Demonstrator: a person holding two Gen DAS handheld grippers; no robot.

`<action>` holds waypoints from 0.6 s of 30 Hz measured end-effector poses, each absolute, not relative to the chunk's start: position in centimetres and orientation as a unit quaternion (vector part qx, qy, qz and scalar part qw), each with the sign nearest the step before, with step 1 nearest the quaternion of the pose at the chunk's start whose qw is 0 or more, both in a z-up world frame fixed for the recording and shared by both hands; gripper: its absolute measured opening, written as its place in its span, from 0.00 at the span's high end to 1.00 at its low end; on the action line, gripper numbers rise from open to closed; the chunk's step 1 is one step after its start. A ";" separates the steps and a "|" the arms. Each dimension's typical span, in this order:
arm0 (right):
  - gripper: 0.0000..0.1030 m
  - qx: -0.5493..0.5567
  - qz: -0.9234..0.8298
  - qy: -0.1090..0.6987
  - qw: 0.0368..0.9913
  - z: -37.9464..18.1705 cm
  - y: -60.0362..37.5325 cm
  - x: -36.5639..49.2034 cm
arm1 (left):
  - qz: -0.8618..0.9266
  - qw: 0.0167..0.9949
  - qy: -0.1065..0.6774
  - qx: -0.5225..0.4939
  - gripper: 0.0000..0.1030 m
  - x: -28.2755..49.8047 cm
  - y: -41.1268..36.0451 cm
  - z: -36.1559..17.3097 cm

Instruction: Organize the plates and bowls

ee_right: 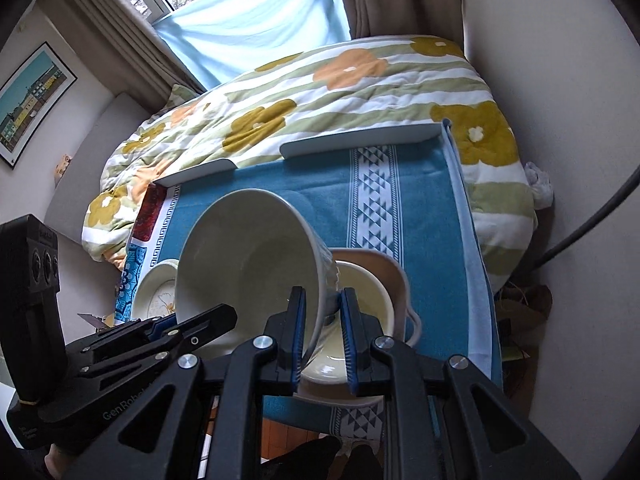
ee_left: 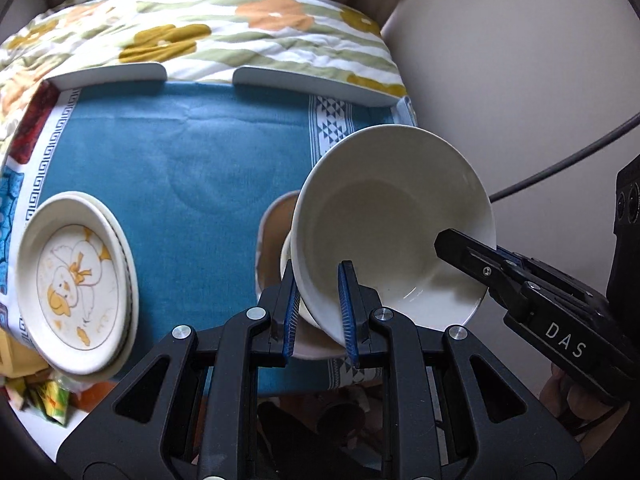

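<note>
The white bowl (ee_left: 392, 216) hangs tilted above the blue-clothed surface (ee_left: 180, 168), over a beige dish (ee_right: 384, 276). The left gripper (ee_left: 320, 308) and right gripper (ee_right: 322, 332) each pinch its rim on opposite sides. A duck-pattern plate (ee_left: 76, 280) sits well apart.

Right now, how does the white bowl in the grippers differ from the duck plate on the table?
The white bowl is deep and plain; the duck plate is shallow with a yellow duck picture. The white bowl is tilted on its side, with the left gripper and right gripper each shut on its rim; the duck plate lies flat on the blue cloth, untouched, atop another plate. The bowl hangs over a tan dish. Both are round, glazed and pale.
</note>
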State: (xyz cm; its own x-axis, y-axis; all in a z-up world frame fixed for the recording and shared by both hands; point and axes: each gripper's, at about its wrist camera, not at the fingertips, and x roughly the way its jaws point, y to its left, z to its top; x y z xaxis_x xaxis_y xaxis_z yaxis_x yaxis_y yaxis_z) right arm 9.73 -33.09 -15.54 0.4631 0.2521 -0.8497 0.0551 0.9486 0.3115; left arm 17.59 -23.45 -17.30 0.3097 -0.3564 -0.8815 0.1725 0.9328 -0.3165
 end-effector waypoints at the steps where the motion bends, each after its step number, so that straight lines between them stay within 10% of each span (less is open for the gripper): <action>1: 0.85 0.152 0.056 0.518 0.840 -16.0 -33.5 9.6 | -0.165 0.802 0.570 -0.076 0.84 17.4 -23.9 -17.7; 18: 0.85 0.159 0.050 0.548 0.820 -21.6 -34.6 9.3 | -0.128 0.784 0.606 0.032 0.84 18.5 -27.5 -22.8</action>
State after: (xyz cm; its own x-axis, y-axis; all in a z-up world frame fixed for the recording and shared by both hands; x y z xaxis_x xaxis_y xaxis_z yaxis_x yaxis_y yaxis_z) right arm 9.33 -34.59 -21.64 0.3944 0.2573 -0.8822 0.0920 0.9441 0.3165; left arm 18.46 -27.48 -22.81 0.2330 -0.1611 -0.9590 0.2397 0.9653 -0.1040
